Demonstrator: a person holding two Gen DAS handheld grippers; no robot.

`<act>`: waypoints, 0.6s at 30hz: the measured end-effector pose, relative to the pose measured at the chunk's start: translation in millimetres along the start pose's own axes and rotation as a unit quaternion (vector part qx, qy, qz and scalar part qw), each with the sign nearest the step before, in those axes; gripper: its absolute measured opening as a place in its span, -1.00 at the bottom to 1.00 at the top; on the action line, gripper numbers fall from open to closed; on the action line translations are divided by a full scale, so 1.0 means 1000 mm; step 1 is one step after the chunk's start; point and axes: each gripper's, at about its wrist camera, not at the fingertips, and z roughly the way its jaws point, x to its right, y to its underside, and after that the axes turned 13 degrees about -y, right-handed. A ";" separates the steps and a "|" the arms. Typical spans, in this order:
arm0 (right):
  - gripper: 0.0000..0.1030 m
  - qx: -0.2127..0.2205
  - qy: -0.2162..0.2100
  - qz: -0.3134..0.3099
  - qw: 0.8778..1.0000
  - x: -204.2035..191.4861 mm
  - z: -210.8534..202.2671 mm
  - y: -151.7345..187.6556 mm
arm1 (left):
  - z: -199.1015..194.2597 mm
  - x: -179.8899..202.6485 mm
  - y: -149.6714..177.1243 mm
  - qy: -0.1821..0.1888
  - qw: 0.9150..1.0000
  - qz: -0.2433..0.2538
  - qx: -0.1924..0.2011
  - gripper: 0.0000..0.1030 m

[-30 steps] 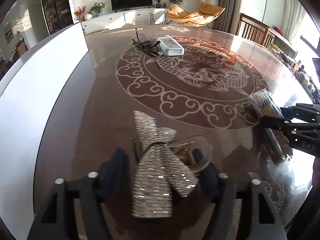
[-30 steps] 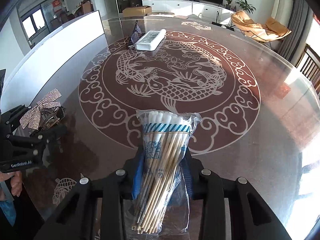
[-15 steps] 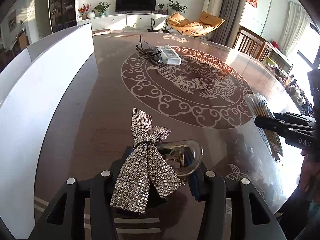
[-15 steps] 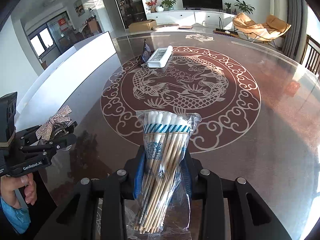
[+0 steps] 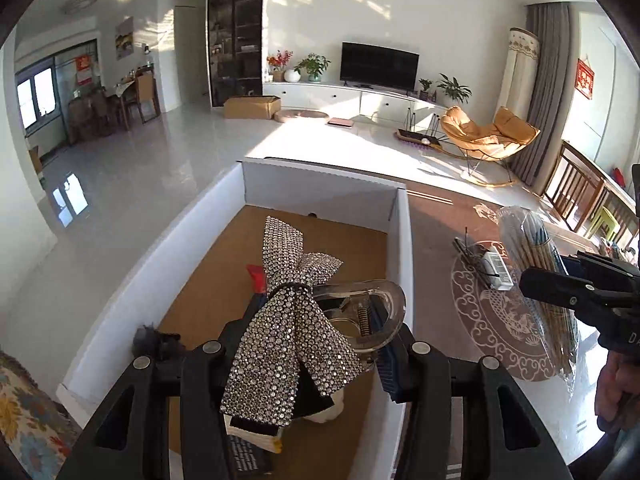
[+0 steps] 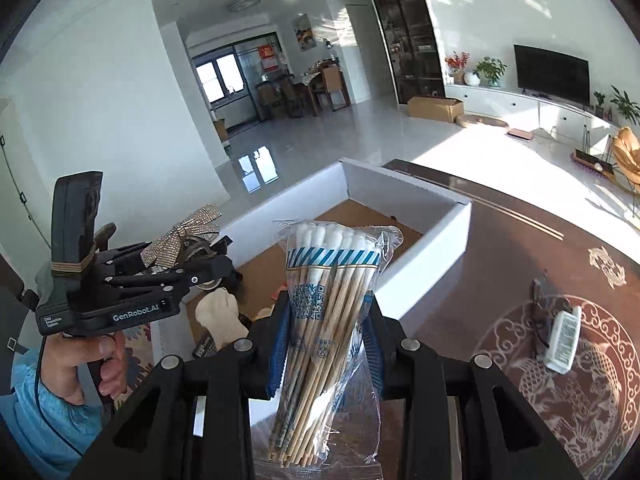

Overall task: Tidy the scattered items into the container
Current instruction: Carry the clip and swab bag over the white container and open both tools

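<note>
Left gripper [image 5: 316,344], clamped on the rhinestone hair clip [image 5: 296,320], hangs directly over the white box [image 5: 400,240], nearer than the right gripper [image 6: 324,344], clamped on the cotton swab pack [image 6: 328,312]

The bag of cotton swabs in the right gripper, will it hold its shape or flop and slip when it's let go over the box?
The bag of cotton swabs probably stays fairly stiff: its wooden sticks are bundled. Its loose, glossy plastic looks slippery, so the right gripper may release it abruptly. It seems light and should drop flat into the white box.

TV [image 5: 379,65] on white cabinet [image 5: 352,98], orange lounge chair [image 5: 486,134], cardboard box [image 5: 251,107] on floor, potted plants [image 5: 314,66]
</note>
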 end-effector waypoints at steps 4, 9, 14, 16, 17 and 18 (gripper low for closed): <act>-0.34 -0.012 0.003 -0.026 1.000 -0.006 0.077 -0.043 | 0.046 -0.037 -0.013 -0.025 0.999 -0.026 -0.036 -0.04; 0.23 -0.055 0.025 0.019 0.998 0.029 0.153 -0.048 | 0.109 -0.047 -0.004 -0.048 0.992 -0.040 -0.109 0.17; 0.40 -0.073 0.050 0.060 0.994 0.053 0.171 -0.035 | 0.135 -0.049 0.009 -0.088 0.986 -0.042 -0.133 0.66; 0.40 -0.063 0.045 0.068 0.995 0.057 0.161 -0.031 | 0.132 -0.051 0.013 -0.085 0.987 -0.053 -0.129 0.66; 0.40 -0.059 0.046 0.068 0.995 0.058 0.156 -0.029 | 0.128 -0.050 0.015 -0.085 0.987 -0.056 -0.127 0.66; 0.40 -0.054 0.051 0.065 0.995 0.058 0.150 -0.027 | 0.123 -0.048 0.016 -0.084 0.987 -0.057 -0.124 0.66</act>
